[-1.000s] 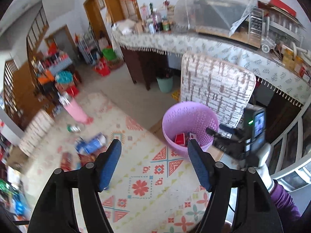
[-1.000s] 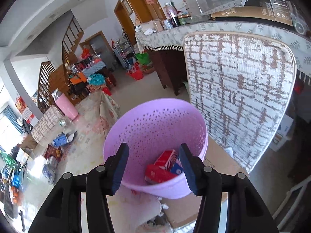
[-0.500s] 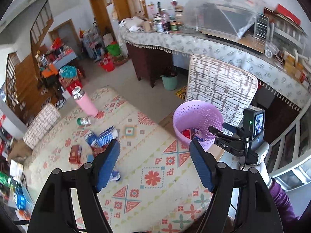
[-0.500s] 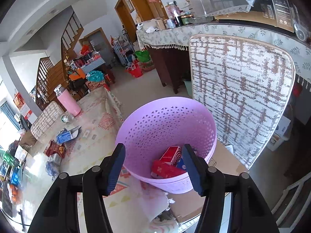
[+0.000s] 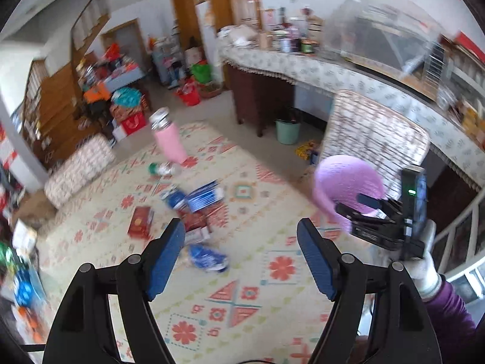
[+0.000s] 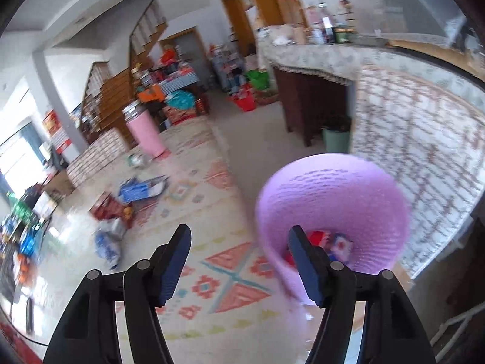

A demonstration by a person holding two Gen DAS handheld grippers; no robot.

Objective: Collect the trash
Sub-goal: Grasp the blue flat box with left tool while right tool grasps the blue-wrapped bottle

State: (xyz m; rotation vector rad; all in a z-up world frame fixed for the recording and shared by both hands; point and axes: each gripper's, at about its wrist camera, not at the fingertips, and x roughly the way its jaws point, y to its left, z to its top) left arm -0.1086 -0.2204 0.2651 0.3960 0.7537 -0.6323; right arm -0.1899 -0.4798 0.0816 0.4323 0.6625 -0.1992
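Trash lies scattered on the patterned rug [image 5: 272, 273]: a red box [image 5: 139, 223], a blue and white pack [image 5: 206, 195] and a crumpled blue wrapper [image 5: 207, 257]. My left gripper [image 5: 241, 242] hangs above the rug just short of that pile, its jaws opening with nothing between them. The purple basket [image 6: 333, 200] stands at the rug's right edge and holds red and blue packets [image 6: 318, 236]. My right gripper [image 6: 239, 236] is just left of the basket's rim, jaws opening and empty. In the right wrist view the pile shows as the blue pack [image 6: 139, 189] and the wrapper [image 6: 106, 245].
A pink bottle [image 5: 169, 139] stands at the rug's far edge with a small can [image 5: 160, 168] beside it. A woven chair back [image 5: 372, 133] rises behind the basket, before a long covered counter [image 5: 303, 69]. A white-gloved hand [image 5: 424, 267] holds the right gripper.
Both views have swung left, away from the basket and toward the trash on the rug. The basket has slid to the right of both frames. Both pairs of jaws have widened.
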